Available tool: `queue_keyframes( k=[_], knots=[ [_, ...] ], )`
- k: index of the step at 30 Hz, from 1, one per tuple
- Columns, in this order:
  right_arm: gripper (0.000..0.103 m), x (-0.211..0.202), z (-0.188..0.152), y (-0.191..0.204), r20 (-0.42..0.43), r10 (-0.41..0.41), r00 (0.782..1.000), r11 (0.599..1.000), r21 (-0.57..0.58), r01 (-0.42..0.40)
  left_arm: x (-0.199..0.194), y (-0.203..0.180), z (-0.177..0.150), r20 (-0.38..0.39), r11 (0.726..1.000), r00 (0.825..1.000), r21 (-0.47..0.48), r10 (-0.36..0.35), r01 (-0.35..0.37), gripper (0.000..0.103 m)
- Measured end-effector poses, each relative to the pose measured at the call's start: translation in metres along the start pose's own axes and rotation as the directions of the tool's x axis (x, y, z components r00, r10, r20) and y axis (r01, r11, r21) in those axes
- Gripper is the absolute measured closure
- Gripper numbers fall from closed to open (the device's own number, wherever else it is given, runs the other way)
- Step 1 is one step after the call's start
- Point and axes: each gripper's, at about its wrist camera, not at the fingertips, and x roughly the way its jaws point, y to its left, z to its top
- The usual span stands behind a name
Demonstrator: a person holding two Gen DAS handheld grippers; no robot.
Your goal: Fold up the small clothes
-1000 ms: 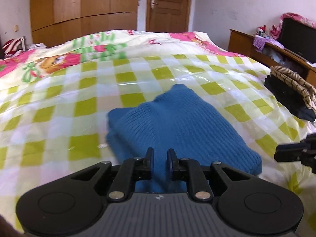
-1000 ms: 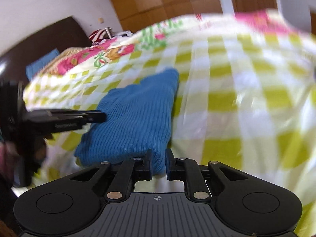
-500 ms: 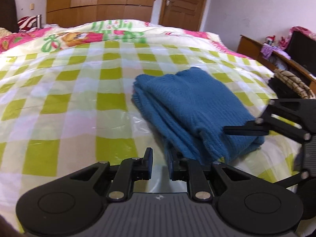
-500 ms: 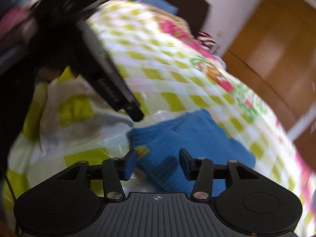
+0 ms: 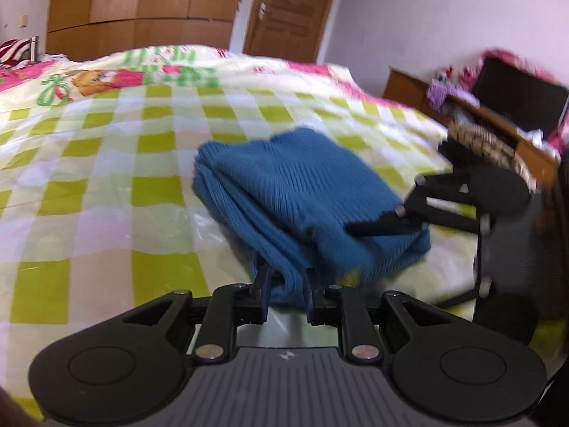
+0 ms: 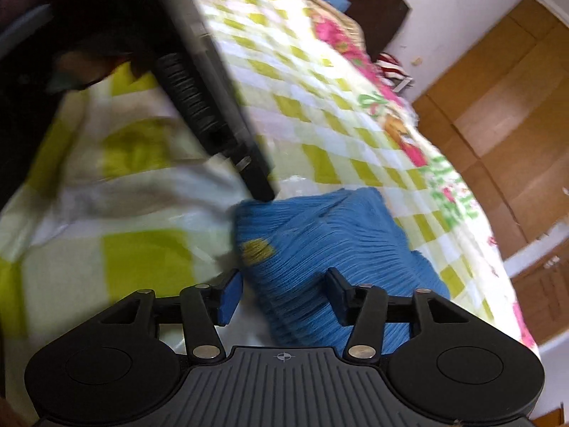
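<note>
The left gripper (image 5: 285, 293) is pinching the folded blue sweater's (image 5: 302, 192) near corner while the right gripper (image 6: 282, 293), jaws wide but closing around its edge, probably needs to clamp before lifting.

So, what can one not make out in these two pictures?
- Left wrist view: whether the left gripper really presses the blue sweater fold lying between its fingers. Motion blur hides it.
- Left wrist view: the items on the dresser. They are blurred and small.
- Right wrist view: the sweater's near edge, hidden behind the body of the right gripper, whose jaws are closing around the sweater.
</note>
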Motion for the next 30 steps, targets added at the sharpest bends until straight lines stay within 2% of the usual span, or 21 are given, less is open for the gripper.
queue_keyframes(
  k=[1, 2, 5, 7, 8, 10, 12, 15, 18, 21, 24, 26, 30],
  knots=[
    [0.082, 0.002, 0.003, -0.01, -0.012, 0.024, 1.0, 0.996, 0.081, -0.022, 0.004, 0.0, -0.002, -0.014, 1.0, 1.0, 0.008, 0.008, -0.008, 0.069],
    [0.094, 0.002, 0.007, -0.025, -0.02, 0.059, 0.998, 0.979, 0.198, -0.054, 0.007, 0.001, -0.003, -0.024, 1.0, 1.0, 0.015, 0.015, -0.015, 0.069],
    [0.096, -0.004, 0.012, -0.069, 0.014, 0.119, 0.993, 0.86, 0.498, -0.11, 0.009, 0.0, -0.005, -0.03, 1.0, 0.999, 0.018, 0.018, -0.017, 0.07],
    [0.096, -0.013, 0.016, -0.093, 0.059, 0.112, 0.992, 0.766, 0.63, -0.124, 0.009, -0.001, -0.006, -0.029, 1.0, 0.999, 0.018, 0.013, -0.013, 0.07],
    [0.096, -0.017, 0.019, -0.099, 0.084, 0.099, 0.992, 0.741, 0.659, -0.13, 0.009, -0.001, -0.006, -0.031, 1.0, 0.999, 0.017, 0.013, -0.013, 0.07],
    [0.096, -0.019, 0.029, -0.099, 0.116, 0.077, 0.99, 0.736, 0.663, -0.135, 0.009, 0.001, -0.006, -0.034, 1.0, 0.999, 0.006, 0.011, -0.011, 0.07],
    [0.096, -0.009, 0.033, -0.088, 0.123, 0.1, 0.987, 0.735, 0.66, -0.157, 0.008, 0.002, -0.007, -0.037, 1.0, 0.999, 0.0, 0.013, -0.013, 0.07],
    [0.095, 0.019, 0.028, -0.066, 0.051, 0.18, 0.982, 0.775, 0.607, -0.173, 0.003, 0.004, -0.008, -0.05, 1.0, 0.999, -0.004, 0.014, -0.014, 0.07],
    [0.093, 0.034, 0.016, -0.057, 0.036, 0.23, 0.973, 0.746, 0.635, -0.2, -0.006, 0.006, -0.01, -0.059, 1.0, 0.998, -0.008, 0.014, -0.014, 0.07],
    [0.092, 0.035, 0.017, -0.059, 0.069, 0.225, 0.972, 0.72, 0.661, -0.213, -0.018, 0.006, -0.01, -0.065, 1.0, 0.998, -0.004, 0.021, -0.021, 0.07],
    [0.088, 0.036, 0.014, -0.059, 0.092, 0.222, 0.971, 0.704, 0.674, -0.225, -0.033, 0.007, -0.006, -0.065, 0.999, 0.997, -0.004, 0.033, -0.033, 0.07],
    [0.079, 0.035, 0.01, -0.06, 0.107, 0.245, 0.964, 0.691, 0.678, -0.251, -0.044, 0.008, -0.001, -0.052, 0.998, 0.996, 0.01, 0.067, -0.066, 0.07],
    [0.064, 0.023, 0.001, -0.067, 0.185, 0.282, 0.942, 0.625, 0.709, -0.326, -0.061, 0.01, 0.02, 0.004, 0.996, 0.996, 0.001, 0.091, -0.091, 0.07]
  ],
)
